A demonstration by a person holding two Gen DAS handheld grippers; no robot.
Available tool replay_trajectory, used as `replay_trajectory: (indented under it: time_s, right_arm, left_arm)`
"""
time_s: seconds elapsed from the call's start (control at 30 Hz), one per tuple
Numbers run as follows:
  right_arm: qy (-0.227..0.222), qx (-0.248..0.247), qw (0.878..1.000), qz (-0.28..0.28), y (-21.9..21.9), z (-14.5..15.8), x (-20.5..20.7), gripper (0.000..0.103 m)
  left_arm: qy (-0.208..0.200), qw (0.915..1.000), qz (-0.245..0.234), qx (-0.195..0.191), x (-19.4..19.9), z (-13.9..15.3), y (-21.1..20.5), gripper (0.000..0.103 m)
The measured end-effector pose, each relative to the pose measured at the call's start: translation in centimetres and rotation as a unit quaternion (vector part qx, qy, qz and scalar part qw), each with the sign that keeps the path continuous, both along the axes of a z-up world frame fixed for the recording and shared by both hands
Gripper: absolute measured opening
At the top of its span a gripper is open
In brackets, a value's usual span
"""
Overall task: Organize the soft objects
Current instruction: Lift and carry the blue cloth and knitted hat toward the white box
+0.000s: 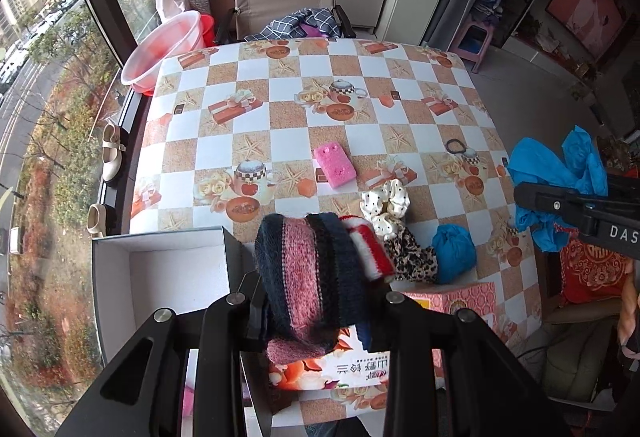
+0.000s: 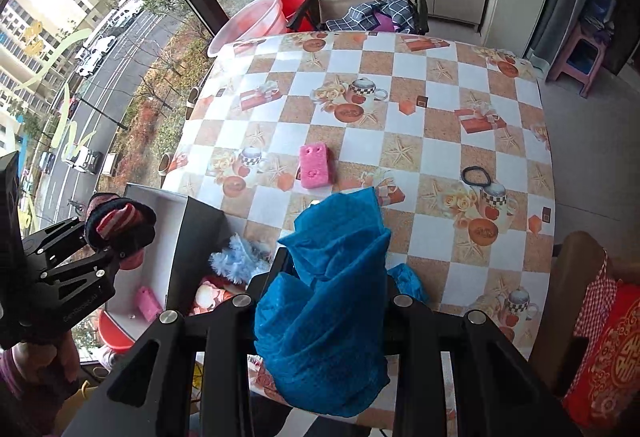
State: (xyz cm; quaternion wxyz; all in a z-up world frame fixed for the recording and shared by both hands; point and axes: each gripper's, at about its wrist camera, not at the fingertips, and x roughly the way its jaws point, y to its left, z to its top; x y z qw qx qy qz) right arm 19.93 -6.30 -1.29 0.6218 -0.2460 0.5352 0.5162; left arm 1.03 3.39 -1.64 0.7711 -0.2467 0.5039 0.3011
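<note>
Counter: checkered cloth (image 1: pixel 280 93) with teapot and gift-box prints, beside a big window over a street; folding chair (image 1: pixel 286 3) at the far end.
Left gripper (image 1: pixel 316 301): fingers pinching a rolled knit sock (image 1: pixel 308 269), navy with pink stripes, held above the counter's near edge, next to the box.
Right gripper (image 2: pixel 320 301): fingers pressed onto a bunched blue cloth (image 2: pixel 328 301), held up off the counter.
Box: white cardboard box (image 1: pixel 160 277), open, at the near left corner; right wrist view shows a small pink item lying inside it.
Sponge: pink sponge (image 1: pixel 334 167) flat mid-counter, apart from the rest.
Pile: dotted white scrunchie (image 1: pixel 386 207), red-and-white sock (image 1: pixel 370 249), leopard-print scrunchie (image 1: pixel 412 257), small blue bundle (image 1: pixel 454 253), all close together near the front edge.
Hair tie: black hair tie (image 2: pixel 476 175) lying alone on the right side.
Basin: pink plastic basin (image 1: pixel 168 49) off the far left corner.
</note>
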Motion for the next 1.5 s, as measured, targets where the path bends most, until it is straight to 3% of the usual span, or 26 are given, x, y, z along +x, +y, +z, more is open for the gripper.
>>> replay_trajectory:
  time_s: [0.8,1.07,1.5]
  right_arm:
    - [0.048,-0.089,0.994,0.03,-8.2,-5.6,-8.8,0.033]
    - [0.069,-0.102,0.991,0.05,-8.6,-6.9,-11.7,0.033]
    - [0.063,-0.109,0.987,0.103,-6.3,-7.3,-16.0,0.033]
  left_arm:
    - [0.049,0.994,-0.075,-0.064,-7.0,-4.8,-6.8,0.034]
    - [0.049,0.995,-0.048,-0.073,-9.5,-5.5,-6.1,0.034]
    - [0.04,0.9963,0.001,-0.076,-13.4,-5.7,-4.4,0.035]
